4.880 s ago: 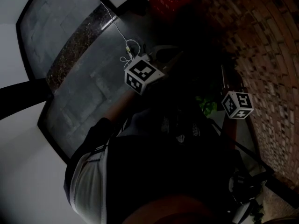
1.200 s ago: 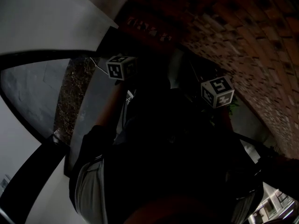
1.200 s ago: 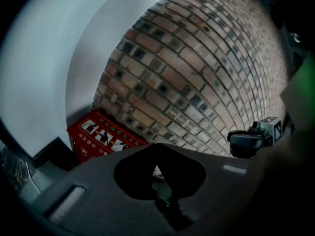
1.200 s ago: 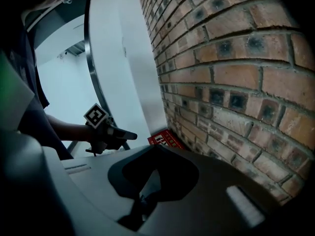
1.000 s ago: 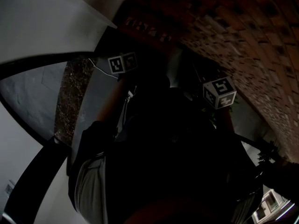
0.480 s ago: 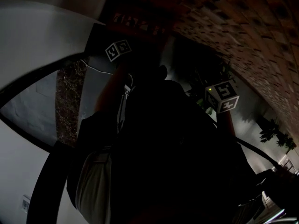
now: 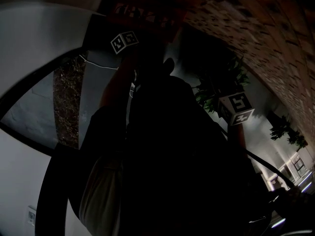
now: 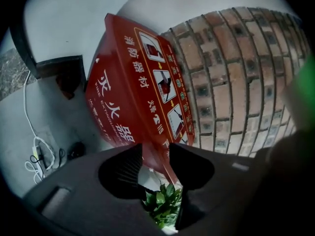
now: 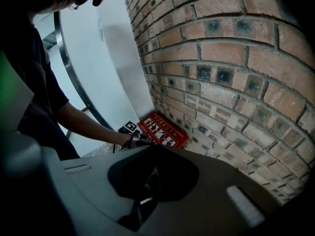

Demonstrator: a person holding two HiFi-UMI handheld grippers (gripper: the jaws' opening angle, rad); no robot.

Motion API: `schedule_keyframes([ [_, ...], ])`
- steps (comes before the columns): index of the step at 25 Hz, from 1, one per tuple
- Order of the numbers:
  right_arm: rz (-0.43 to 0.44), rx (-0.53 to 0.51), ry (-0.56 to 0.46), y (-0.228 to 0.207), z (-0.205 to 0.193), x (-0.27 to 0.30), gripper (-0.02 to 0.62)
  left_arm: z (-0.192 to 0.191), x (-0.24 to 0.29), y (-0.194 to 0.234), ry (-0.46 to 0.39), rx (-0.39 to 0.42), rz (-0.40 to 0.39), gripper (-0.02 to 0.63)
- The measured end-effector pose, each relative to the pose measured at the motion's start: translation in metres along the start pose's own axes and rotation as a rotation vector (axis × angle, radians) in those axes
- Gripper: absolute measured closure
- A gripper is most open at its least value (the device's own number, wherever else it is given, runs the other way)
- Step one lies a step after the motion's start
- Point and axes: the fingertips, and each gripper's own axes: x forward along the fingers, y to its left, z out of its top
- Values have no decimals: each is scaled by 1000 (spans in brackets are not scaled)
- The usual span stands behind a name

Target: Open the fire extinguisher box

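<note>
The red fire extinguisher box [image 8: 138, 92], printed with white characters and picture panels, stands against the curved brick wall. My left gripper [image 8: 156, 165] is open: its jaws have just been opening, and the box's lower corner reaches down between them without either pad pressing on it. The right gripper view shows the same box [image 9: 162, 130] small and far off, with the left gripper's marker cube [image 9: 129, 127] beside it. My right gripper [image 9: 146, 191] hangs back from the box, jaws together with nothing between them. The head view is dark; both cubes [image 7: 124, 42] [image 7: 237, 109] show.
A brick wall [image 8: 236, 82] runs to the right of the box. Green plant leaves [image 8: 160, 205] lie below the left jaws. A white cable with a plug strip [image 8: 37, 151] is on the grey floor at left. The person's arm [image 9: 78, 122] reaches to the box.
In the head view the left gripper's cube has moved up against the red box. The right cube has sunk a little. The view has swung, showing more plants at right.
</note>
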Motion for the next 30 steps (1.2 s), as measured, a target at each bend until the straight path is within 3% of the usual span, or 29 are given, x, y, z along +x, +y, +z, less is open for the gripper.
schedule_keyframes([
  [11, 0, 14, 35, 6, -6, 3, 594, 15, 5, 2, -7, 28, -68, 443],
  [16, 6, 7, 2, 4, -4, 4, 594, 17, -3, -15, 28, 86, -70, 443],
  [20, 17, 58, 22, 20, 10, 5, 594, 13, -17, -28, 45, 120, -97, 443],
  [25, 54, -21, -67, 15, 6, 12, 594, 13, -34, -55, 43, 187, -119, 443],
  [30, 59, -1, -124, 17, 22, 6, 594, 16, -47, -81, 9, 233, -129, 443],
])
